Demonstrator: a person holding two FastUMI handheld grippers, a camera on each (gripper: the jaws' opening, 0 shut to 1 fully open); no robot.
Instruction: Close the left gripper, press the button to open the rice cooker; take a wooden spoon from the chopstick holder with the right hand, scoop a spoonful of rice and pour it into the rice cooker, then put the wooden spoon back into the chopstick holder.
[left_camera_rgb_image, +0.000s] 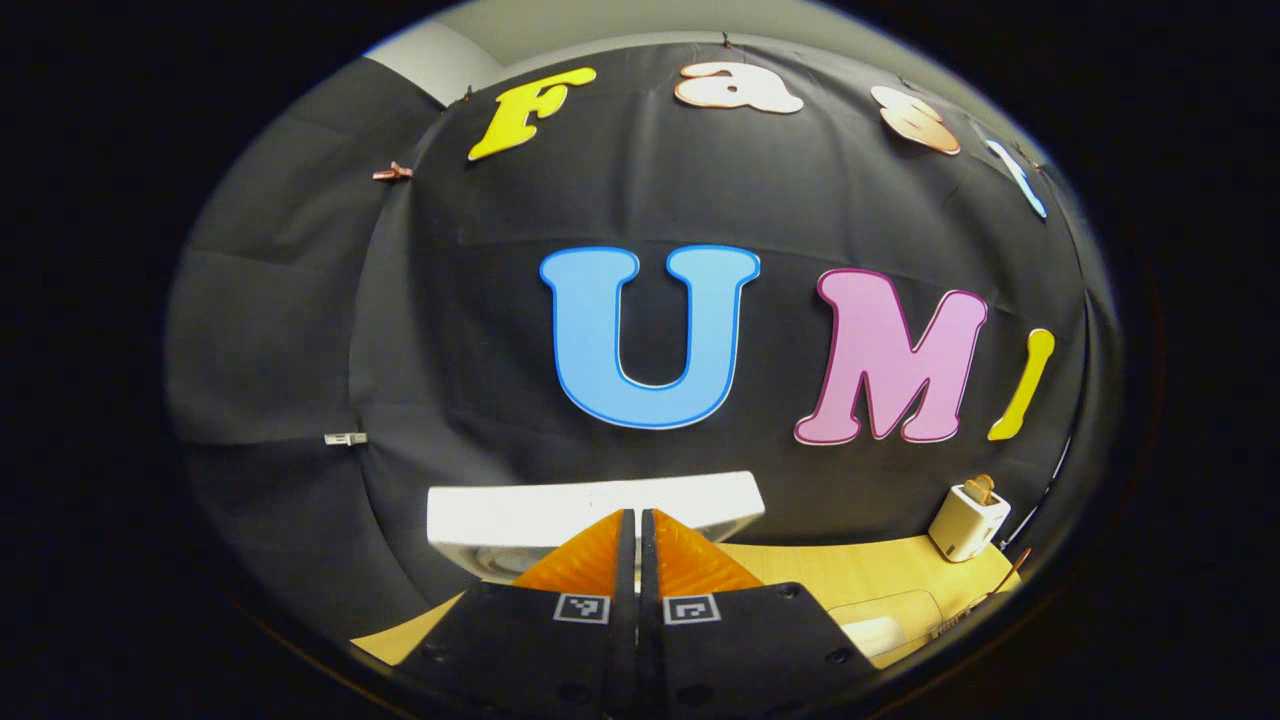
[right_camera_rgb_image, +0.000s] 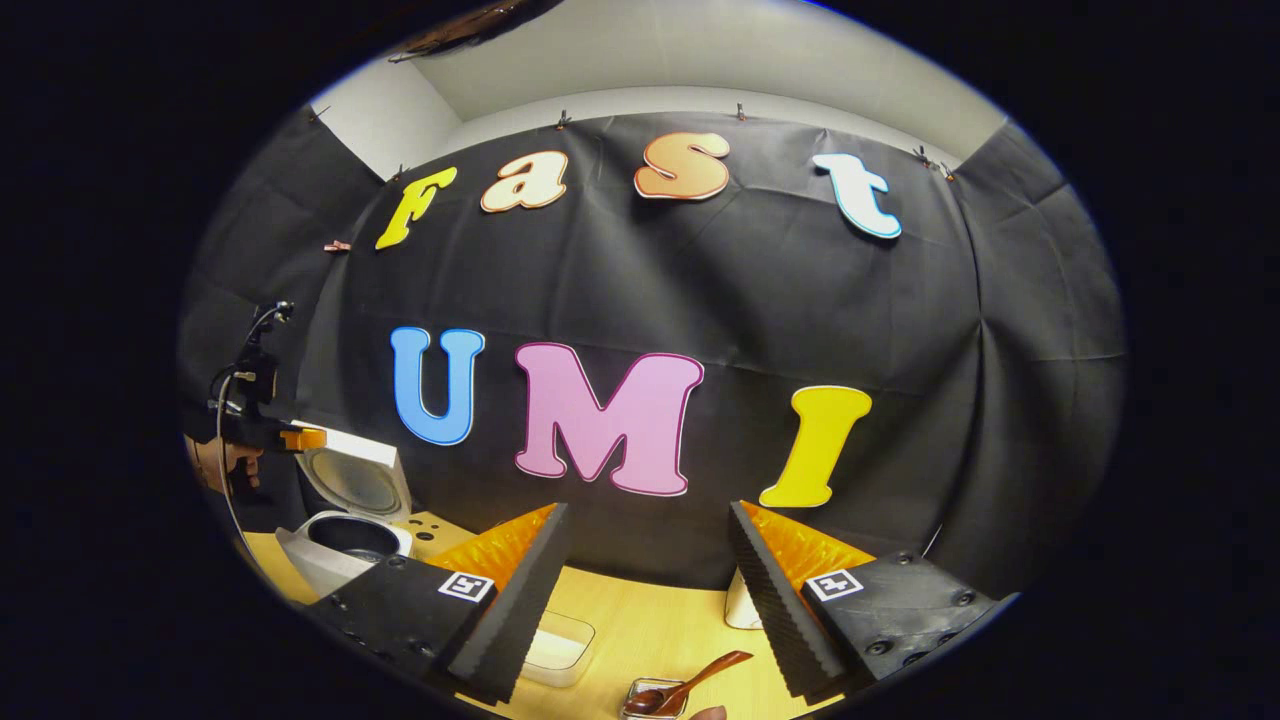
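My right gripper (right_camera_rgb_image: 650, 590) is hanging nearest the lens with its jaws released and wide apart, nothing between them, and just below them the wooden spoon (right_camera_rgb_image: 690, 685) is lying with its bowl in a small clear dish (right_camera_rgb_image: 640, 708) on the surface (right_camera_rgb_image: 640, 625). I cannot tell whether that dish is the chopstick holder. The rice cooker (right_camera_rgb_image: 345, 530) is already standing open at the far left, its lid (right_camera_rgb_image: 358, 478) tipped up and its dark inner pot looking empty to me, so I am judging the button step done and the spoon pick-up in hand. To do it well, I am planning to drop straight down, square the jaws across the handle rather than the bowl, and clench firmly before lifting. My left gripper (left_camera_rgb_image: 637, 560) is sitting clenched, jaws together on nothing, in front of the raised lid. A shallow white tray (right_camera_rgb_image: 555, 650) is resting beside the dish, and I cannot tell its contents.
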